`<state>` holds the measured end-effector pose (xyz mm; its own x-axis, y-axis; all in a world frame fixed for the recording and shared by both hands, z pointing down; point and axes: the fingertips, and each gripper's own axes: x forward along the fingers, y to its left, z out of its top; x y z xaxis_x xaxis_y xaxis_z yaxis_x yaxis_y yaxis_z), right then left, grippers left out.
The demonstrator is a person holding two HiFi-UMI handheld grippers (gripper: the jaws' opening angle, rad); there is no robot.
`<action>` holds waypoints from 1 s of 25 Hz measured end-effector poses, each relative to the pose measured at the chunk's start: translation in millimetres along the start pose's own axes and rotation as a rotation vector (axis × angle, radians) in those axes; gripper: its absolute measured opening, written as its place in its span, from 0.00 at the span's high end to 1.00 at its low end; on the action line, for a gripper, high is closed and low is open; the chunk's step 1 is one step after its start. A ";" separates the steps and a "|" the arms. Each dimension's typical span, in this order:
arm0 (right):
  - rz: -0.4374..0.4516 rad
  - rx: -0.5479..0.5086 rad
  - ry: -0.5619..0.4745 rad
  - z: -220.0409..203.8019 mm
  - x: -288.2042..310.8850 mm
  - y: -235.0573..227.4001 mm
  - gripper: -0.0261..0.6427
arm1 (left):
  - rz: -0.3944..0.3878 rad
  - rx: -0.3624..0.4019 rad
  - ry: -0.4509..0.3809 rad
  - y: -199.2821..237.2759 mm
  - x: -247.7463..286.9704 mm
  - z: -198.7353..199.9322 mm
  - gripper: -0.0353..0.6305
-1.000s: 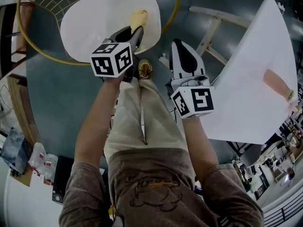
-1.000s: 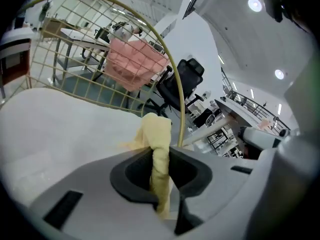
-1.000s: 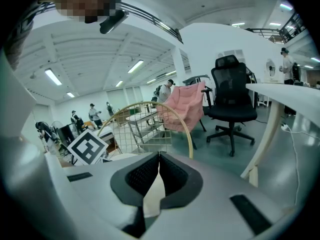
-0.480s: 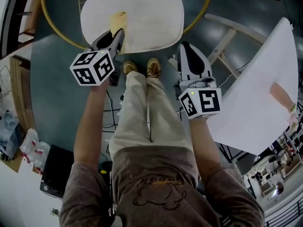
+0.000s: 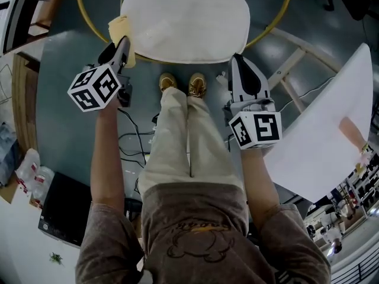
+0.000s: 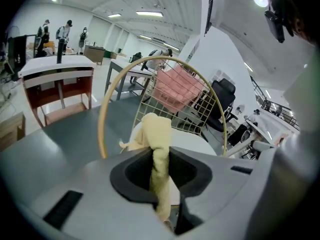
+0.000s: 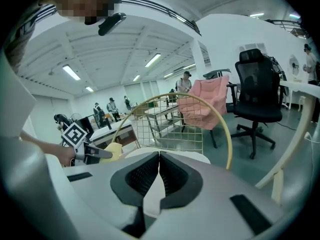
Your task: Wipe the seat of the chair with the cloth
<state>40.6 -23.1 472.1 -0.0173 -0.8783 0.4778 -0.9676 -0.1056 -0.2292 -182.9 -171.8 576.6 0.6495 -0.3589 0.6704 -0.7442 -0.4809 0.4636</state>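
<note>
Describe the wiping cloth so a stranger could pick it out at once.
Find the white seat ringed by a gold wire frame. At the seat's left edge in the head view, the left tongs pinch a pale-yellow cloth. Unlike the pink cloth at the wire back, it is yellow and held.

Left gripper clamps the cloth just left of the seat. Right gripper, jaws closed and empty, hangs near its right edge.

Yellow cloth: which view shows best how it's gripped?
The left gripper view: the yellow cloth runs pinched between the left hand-held gripper's jaws. The head view shows only a bunch past its tip, beside the seat; the right gripper view, a small patch.
</note>
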 end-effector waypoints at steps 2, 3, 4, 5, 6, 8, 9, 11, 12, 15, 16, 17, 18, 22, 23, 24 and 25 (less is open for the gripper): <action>0.008 -0.003 0.003 0.5 2.9 5.3 0.92 | 0.020 -0.006 0.005 12.2 -4.8 -1.8 0.83; 0.011 -0.004 0.004 0.9 4.1 7.5 0.92 | 0.029 -0.005 0.008 16.8 -6.5 -3.2 0.83; 0.014 -0.005 0.005 1.1 5.1 9.4 0.92 | 0.037 -0.003 0.012 20.4 -7.7 -5.0 0.83; 0.017 -0.006 0.007 0.8 5.8 10.8 0.92 | 0.044 0.000 0.016 23.4 -8.1 -7.3 0.83; 0.018 -0.007 0.010 0.3 6.3 11.7 0.92 | 0.050 0.002 0.020 25.7 -7.8 -9.9 0.83; 0.018 -0.008 0.014 -0.7 7.3 12.2 0.92 | 0.055 -0.005 0.025 28.7 -5.8 -15.2 0.83; 0.018 -0.008 0.016 -1.1 7.7 12.0 0.92 | 0.054 -0.016 0.027 29.4 -4.4 -17.6 0.83; 0.015 -0.008 0.019 -2.4 8.0 10.5 0.92 | 0.051 -0.037 0.028 29.5 -1.1 -21.7 0.83; 0.013 -0.007 0.021 -3.4 8.2 9.4 0.92 | 0.052 -0.041 0.030 29.3 0.7 -23.3 0.83; 0.009 -0.001 0.025 -5.2 8.9 7.0 0.92 | 0.060 -0.033 0.042 30.9 6.4 -26.9 0.83; 0.008 0.000 0.025 -5.3 8.9 6.5 0.92 | 0.064 -0.030 0.046 32.1 8.5 -28.0 0.83; 0.007 0.002 0.025 -5.5 8.6 5.9 0.92 | 0.069 -0.029 0.049 33.5 10.8 -29.5 0.83; 0.006 0.003 0.026 -5.8 8.1 5.4 0.92 | 0.073 -0.030 0.052 34.7 13.2 -31.2 0.83; 0.002 0.009 0.025 -7.7 6.5 2.7 0.92 | 0.078 -0.044 0.057 36.3 21.1 -38.0 0.83; 0.000 0.011 0.024 -7.8 6.1 1.7 0.92 | 0.078 -0.043 0.060 35.4 23.0 -39.1 0.83; -0.003 0.013 0.024 -7.6 5.6 0.5 0.92 | 0.078 -0.041 0.064 33.9 24.9 -40.3 0.83; -0.005 0.014 0.023 -7.4 4.9 -0.9 0.92 | 0.076 -0.039 0.070 31.8 27.0 -41.7 0.83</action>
<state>39.5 -23.9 480.9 -0.0184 -0.8668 0.4984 -0.9640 -0.1168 -0.2387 -195.5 -163.4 633.6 0.5791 -0.3356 0.7430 -0.7976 -0.4220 0.4310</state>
